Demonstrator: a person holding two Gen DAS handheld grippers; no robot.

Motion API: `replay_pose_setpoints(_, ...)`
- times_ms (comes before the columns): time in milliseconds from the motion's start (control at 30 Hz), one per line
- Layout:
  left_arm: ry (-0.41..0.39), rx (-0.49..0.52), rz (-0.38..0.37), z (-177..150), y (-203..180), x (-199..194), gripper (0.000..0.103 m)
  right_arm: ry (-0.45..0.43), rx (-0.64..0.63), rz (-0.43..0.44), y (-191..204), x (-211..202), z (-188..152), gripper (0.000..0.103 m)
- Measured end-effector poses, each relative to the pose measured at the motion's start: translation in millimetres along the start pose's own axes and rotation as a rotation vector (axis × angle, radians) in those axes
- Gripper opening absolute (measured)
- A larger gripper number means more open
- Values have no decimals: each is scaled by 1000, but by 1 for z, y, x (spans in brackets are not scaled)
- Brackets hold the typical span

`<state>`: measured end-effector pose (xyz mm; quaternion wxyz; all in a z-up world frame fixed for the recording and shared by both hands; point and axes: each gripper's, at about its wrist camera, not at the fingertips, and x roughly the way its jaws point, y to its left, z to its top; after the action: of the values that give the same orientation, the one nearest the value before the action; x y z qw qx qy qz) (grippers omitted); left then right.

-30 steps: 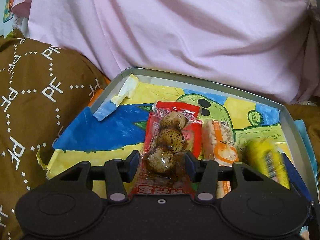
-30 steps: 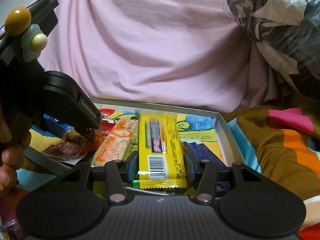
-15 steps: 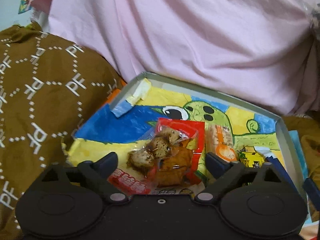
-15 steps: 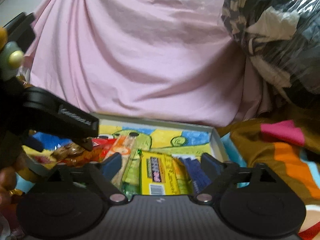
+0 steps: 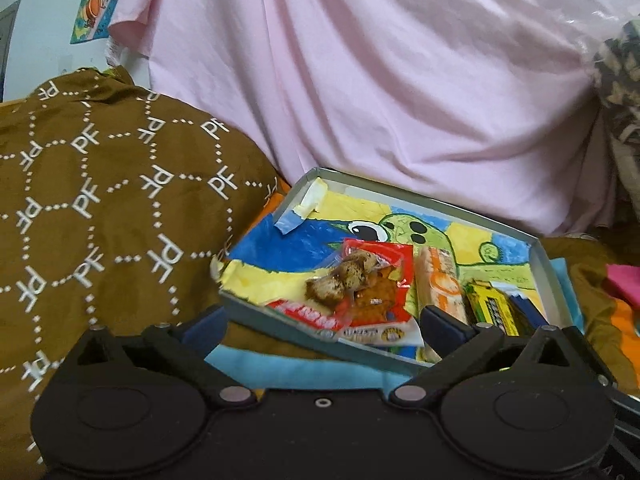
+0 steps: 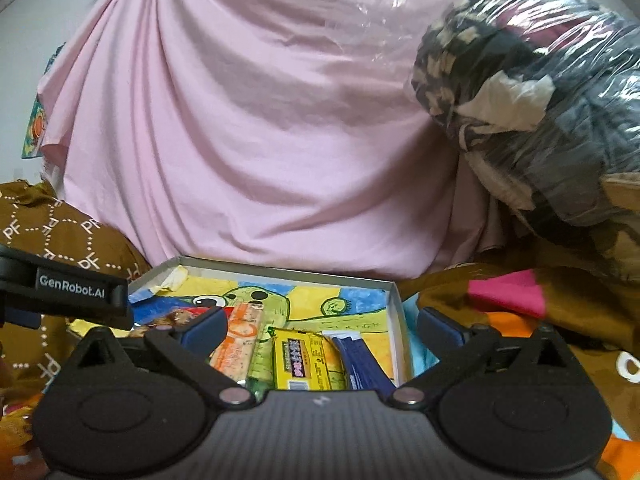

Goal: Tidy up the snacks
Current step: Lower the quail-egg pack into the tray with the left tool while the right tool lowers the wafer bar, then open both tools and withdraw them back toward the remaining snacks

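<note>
A grey-rimmed tray point(image 5: 546, 276) lined with a bright cartoon drawing holds the snacks. In it lie a clear pack of speckled eggs point(image 5: 340, 280) on a red packet point(image 5: 380, 308), an orange-and-white cracker pack point(image 5: 440, 284), a yellow bar point(image 5: 490, 308) and a dark blue pack point(image 5: 524, 308). My left gripper point(image 5: 322, 322) hangs just before the tray's near rim, jaws opening, nothing between the pads. My right gripper point(image 6: 322, 322) hovers over the near right part of the tray point(image 6: 394, 320), jaws opening wide. The yellow bar point(image 6: 304, 364) lies loose below it.
A brown cloth printed with white letters point(image 5: 100, 200) rises left of the tray. A pink sheet point(image 5: 360, 100) hangs behind it. A plastic-wrapped bundle point(image 6: 540, 100) sits at the back right above striped fabric point(image 6: 508, 292). Light blue cloth point(image 5: 300, 368) lies under the tray.
Both grippers opened and drew back from the tray. The left let go of the egg pack, the right let go of the yellow bar; both now lie in the tray.
</note>
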<state>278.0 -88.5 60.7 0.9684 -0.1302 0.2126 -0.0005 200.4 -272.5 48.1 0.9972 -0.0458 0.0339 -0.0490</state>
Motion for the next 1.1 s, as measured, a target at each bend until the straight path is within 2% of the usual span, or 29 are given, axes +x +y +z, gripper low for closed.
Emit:
replay_pose_setpoints(467, 14, 56, 6, -35, 26, -79, 102, 114, 38, 37, -7, -75, -1, 103)
replay_pose_setpoints(800, 22, 137, 18, -69, 46, -119, 102, 157, -49, 59, 4, -125, -7, 103)
replay_pose_setpoints(1100, 73, 198, 20, -98, 60, -141, 102, 318, -62, 116, 23, -150, -28, 103)
